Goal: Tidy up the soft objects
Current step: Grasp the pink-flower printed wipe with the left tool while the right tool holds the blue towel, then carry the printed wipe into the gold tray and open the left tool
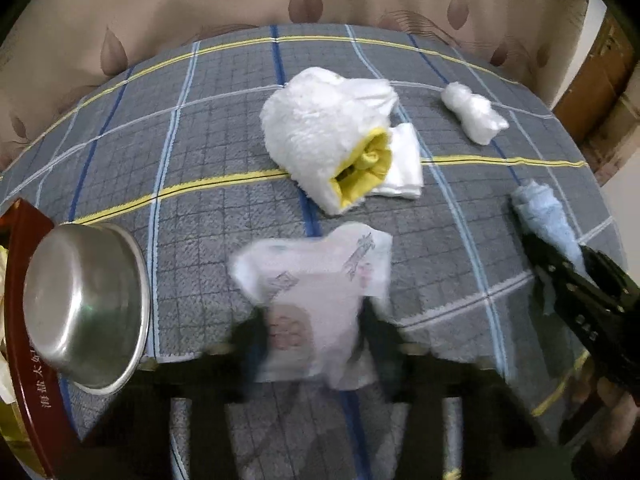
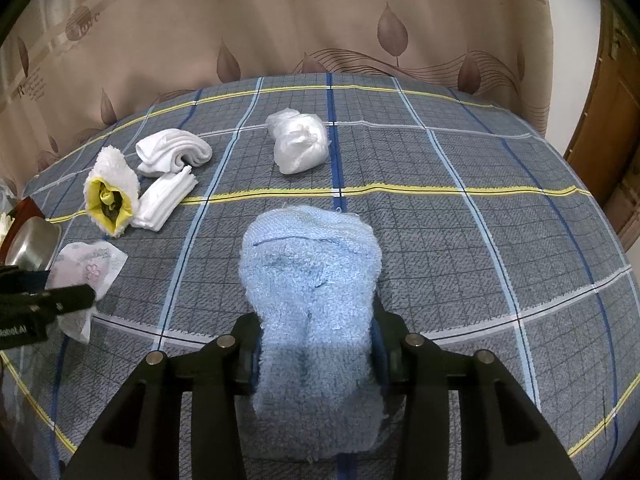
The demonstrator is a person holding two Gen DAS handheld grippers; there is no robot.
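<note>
Right wrist view: the right tongs clamp a fluffy blue towel, held over the plaid tabletop. The left tongs pinch one thin printed packet, blurred. Beyond lie one white fleecy pouch with a yellow lining, two folded white cloths, and one crinkled plastic bag. One steel bowl sits tilted on a red box.
</note>
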